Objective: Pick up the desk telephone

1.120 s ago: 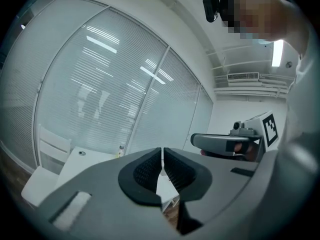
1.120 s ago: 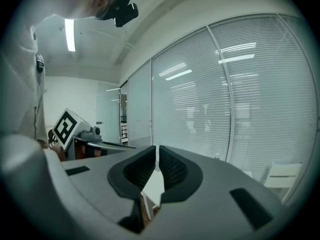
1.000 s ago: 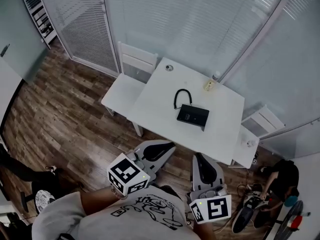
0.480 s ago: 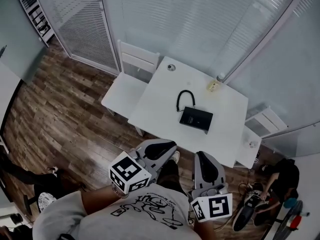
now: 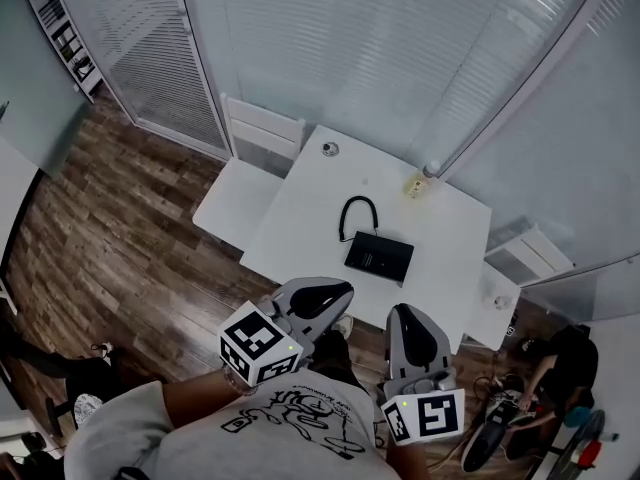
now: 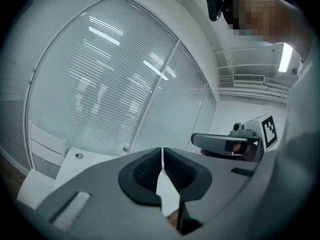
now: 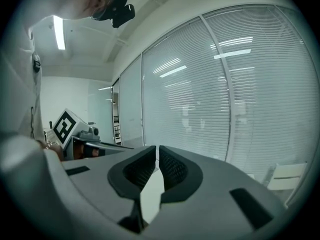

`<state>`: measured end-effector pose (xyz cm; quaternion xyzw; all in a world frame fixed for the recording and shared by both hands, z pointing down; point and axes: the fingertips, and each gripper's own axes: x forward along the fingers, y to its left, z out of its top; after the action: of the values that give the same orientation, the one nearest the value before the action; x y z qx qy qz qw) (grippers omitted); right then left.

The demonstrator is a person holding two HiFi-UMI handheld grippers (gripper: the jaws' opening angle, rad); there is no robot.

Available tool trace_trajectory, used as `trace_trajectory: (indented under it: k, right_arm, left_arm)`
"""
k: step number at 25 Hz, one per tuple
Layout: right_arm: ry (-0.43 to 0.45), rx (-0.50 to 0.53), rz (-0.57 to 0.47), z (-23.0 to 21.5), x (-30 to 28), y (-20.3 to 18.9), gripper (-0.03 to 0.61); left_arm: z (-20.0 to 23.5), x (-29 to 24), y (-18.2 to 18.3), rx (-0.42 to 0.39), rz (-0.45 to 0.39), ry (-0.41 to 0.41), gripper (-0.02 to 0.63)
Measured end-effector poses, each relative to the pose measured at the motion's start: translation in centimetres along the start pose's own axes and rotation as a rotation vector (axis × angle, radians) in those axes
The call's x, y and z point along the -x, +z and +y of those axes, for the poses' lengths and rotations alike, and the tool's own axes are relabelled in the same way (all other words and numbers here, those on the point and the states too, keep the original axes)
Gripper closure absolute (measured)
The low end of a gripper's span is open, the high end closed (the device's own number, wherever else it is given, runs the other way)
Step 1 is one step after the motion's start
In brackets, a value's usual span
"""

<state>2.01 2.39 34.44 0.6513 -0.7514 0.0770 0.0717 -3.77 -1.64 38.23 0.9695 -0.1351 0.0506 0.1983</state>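
The head view looks steeply down from above the person's head, past the shoulders, to the white surface (image 5: 440,218) ahead, well apart from the lens. The left hand-held gripper (image 5: 338,290) and right hand-held gripper (image 5: 400,313) sit near its lower edge. Each gripper view rides close behind its own jaws and faces nearly level at the blinded glass wall (image 6: 100,94), which all three views share. Each also catches the other hand-held gripper at its inner side.
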Motion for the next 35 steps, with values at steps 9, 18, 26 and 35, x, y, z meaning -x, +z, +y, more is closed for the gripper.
trace_trajectory:
  k: [9,18,26,35]
  right_arm:
    - [0.004,-0.023,-0.005,-9.7,-3.6,0.5,0.56]
    - [0.002,-0.012,-0.009,-19.0,-5.6,1.5,0.56]
    - [0.013,-0.01,-0.012,-22.8,-6.7,1.4,0.56]
    - [0.012,-0.019,0.006,-21.3,-9.5,1.4,0.56]
  left_arm:
    - [1.8,-9.7,2.0,0.001,0.014,0.008,0.601]
    - [3.1,-18.0,4.2,0.012,0.009,0.045,0.6]
    - [3.5,-22.1,4.7,0.004,0.016,0.046,0.6]
    - [6.7,-21.3,4.4,0.027,0.046,0.037,0.6]
